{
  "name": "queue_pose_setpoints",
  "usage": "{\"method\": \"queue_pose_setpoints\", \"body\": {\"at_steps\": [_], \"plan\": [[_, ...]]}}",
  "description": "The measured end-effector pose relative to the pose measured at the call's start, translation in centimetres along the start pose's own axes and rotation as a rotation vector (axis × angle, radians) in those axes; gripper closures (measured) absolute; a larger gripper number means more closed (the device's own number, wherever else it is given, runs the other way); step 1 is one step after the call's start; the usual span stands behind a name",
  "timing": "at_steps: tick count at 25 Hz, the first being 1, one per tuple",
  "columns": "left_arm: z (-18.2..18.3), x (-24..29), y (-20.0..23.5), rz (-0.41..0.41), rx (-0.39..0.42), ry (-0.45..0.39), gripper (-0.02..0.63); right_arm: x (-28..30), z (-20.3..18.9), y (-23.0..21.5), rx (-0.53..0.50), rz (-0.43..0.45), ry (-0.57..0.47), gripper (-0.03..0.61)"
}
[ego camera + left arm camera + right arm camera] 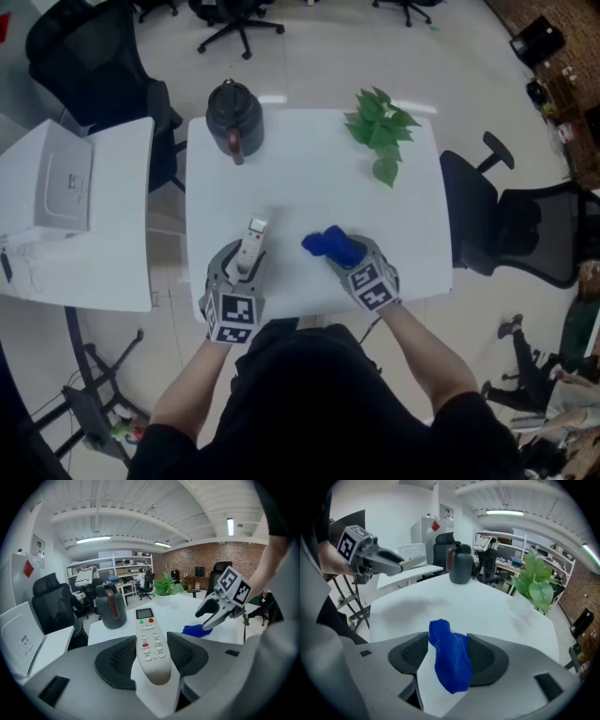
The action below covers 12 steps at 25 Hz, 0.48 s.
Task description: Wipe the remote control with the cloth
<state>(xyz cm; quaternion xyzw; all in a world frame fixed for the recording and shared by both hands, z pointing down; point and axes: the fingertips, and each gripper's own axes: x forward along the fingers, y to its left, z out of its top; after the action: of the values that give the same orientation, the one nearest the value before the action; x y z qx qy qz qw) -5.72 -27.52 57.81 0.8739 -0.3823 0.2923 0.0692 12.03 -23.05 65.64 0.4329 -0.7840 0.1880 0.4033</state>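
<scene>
**Remote in hand, cloth loose: wipe stroke not on**

- Left tool (247, 258): closed on the remote control (150, 639). Pads clamp its lower body on both sides, button face up, screen end sticking out ahead of the jaws. It looks lifted clear of the bench (309, 178).
- Right tool (204, 620): jaws stand apart. The blue cloth (450, 663) sits bunched between them, against the pad on one side but not pinched as far as I can see. From the head view the cloth pokes out past the jaw tips, low over the bench. I can't tell whether it rests on it.
- The two tools are near each other and not touching. The cloth is off to the right of the left tool, and there is no contact between cloth and remote.

Step, my read: between strokes, or a regrip. The remote is presented and the cloth isn't under control.

Next move calls for:
- Right tool closes on the cloth, leaving enough fabric free beyond the tips to make a wiping face.
- Bring that fabric across to the button face and stroke along its length.
- Left tool keeps its clamp low so the keys and screen stay exposed.

Count:
- 1 remote control
- 1 cloth
- 2 tools
- 1 bench
- 1 dark jug (232, 114), well ahead of the left tool
- 1 green plant (380, 127), well ahead of the right tool
</scene>
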Motion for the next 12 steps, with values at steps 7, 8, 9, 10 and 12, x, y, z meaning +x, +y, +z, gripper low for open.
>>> {"method": "queue_pose_setpoints", "body": {"at_steps": [7, 8, 9, 10, 12], "plan": [[1.1, -1.7, -5.8, -0.084, 0.113, 0.011, 0.400, 4.8, -4.4, 0.0, -0.062, 0.056, 0.123, 0.305], [1.1, -2.1, -6.5, -0.079, 0.121, 0.019, 0.400, 5.1, -4.4, 0.2, -0.068, 0.075, 0.117, 0.305], [1.1, -2.5, -7.3, -0.071, 0.126, 0.026, 0.400, 5.2, -4.4, 0.2, -0.071, 0.084, 0.107, 0.307], [1.2, -2.9, -8.0, -0.062, 0.129, 0.033, 0.400, 5.1, -4.4, 0.0, -0.074, 0.083, 0.098, 0.326], [1.3, -3.8, -9.5, -0.043, 0.130, 0.041, 0.400, 4.4, -4.2, -0.4, -0.077, 0.080, 0.080, 0.418]]}}
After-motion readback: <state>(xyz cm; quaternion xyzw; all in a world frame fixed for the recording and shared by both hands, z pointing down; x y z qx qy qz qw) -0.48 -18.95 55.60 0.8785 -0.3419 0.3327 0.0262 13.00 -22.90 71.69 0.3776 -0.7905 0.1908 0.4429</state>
